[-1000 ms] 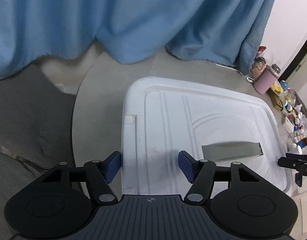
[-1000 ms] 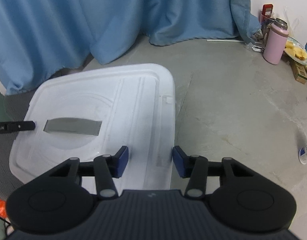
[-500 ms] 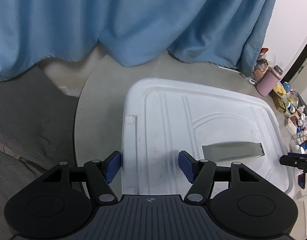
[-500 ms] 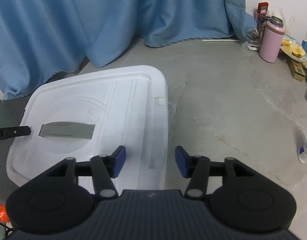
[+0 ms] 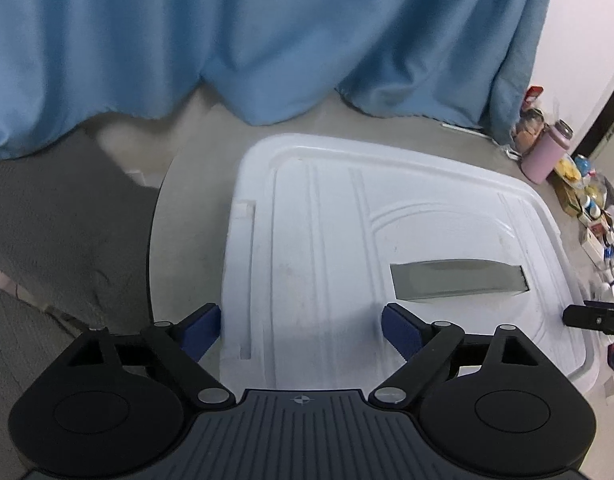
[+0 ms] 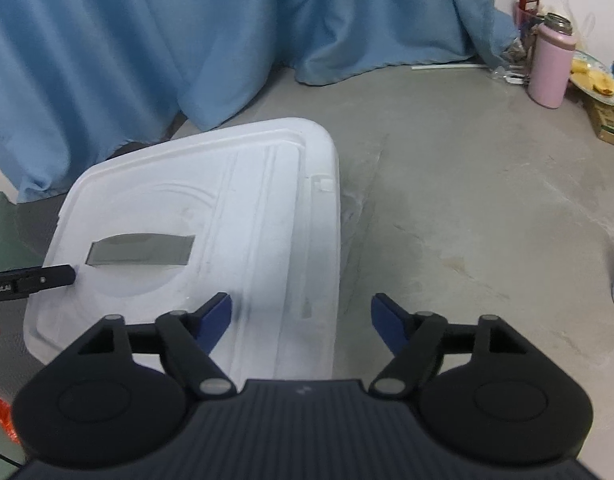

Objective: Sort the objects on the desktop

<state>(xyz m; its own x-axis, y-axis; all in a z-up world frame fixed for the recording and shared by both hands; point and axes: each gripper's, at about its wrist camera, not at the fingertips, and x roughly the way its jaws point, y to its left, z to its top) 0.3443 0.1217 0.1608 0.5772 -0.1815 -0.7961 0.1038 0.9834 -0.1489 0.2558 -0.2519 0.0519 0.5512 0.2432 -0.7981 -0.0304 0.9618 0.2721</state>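
A white plastic storage box with its lid (image 5: 327,240) on sits on the concrete floor; a grey rectangular handle recess (image 5: 455,280) is in the lid. My left gripper (image 5: 301,330) hovers over the lid's left edge, its jaws opening, with no pad pressing on anything. My right gripper (image 6: 301,320) hangs over the same lid's (image 6: 247,208) right edge, jaws opening too, nothing gripped. Each gripper's black tip shows at the edge of the other's view.
A blue curtain (image 5: 267,40) hangs behind the box and pools on the floor. A pink bottle (image 6: 551,64), a plate of food (image 6: 595,78) and several small items stand at the far right by the wall. Grey mat (image 5: 47,220) lies left of the box.
Both grippers' jaws have spread much wider apart. Both views have drawn back slightly from the lid, and the hands have stayed roughly in place.
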